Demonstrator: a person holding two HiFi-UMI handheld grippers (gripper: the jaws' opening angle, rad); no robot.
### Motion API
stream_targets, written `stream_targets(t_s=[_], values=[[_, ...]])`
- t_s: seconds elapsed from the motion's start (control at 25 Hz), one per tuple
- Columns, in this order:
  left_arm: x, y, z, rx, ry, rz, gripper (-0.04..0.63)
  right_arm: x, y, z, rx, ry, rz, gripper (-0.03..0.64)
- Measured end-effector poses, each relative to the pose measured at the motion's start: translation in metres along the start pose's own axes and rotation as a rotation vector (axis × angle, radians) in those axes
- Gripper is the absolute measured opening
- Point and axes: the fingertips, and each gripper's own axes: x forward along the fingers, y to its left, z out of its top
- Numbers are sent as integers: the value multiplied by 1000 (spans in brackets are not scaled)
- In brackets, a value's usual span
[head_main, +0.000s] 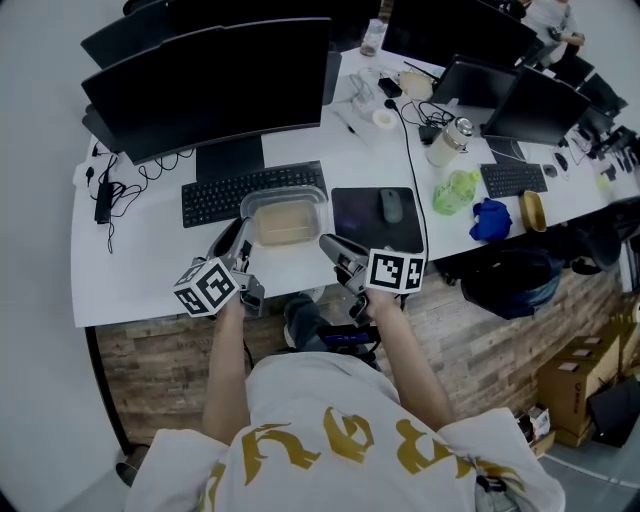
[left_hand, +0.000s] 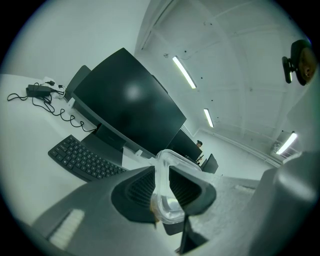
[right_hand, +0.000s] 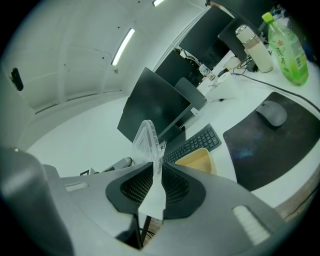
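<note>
A clear plastic food box (head_main: 287, 222) with tan insides sits at the desk's front edge, just before the keyboard (head_main: 250, 190). My left gripper (head_main: 238, 242) is at its left end, and in the left gripper view this gripper (left_hand: 162, 194) is shut on the box's clear rim (left_hand: 168, 161). My right gripper (head_main: 333, 247) is at the box's right end. In the right gripper view that gripper (right_hand: 155, 189) is shut on a thin clear lid edge (right_hand: 147, 141), with the tan tub (right_hand: 198, 160) showing beyond the jaws.
Two dark monitors (head_main: 210, 80) stand behind the keyboard. A black mouse pad (head_main: 360, 222) with a mouse (head_main: 391, 205) lies right of the box. Further right are a green bottle (head_main: 455, 190), a white flask (head_main: 447, 140), a blue cloth (head_main: 490, 220) and laptops (head_main: 535, 100).
</note>
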Motion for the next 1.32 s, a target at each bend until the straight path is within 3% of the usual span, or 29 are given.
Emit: stream_targets(t_s=[1.32], values=[[4, 4, -9, -19, 19, 2, 86, -1, -6, -2, 29, 3, 14, 72]])
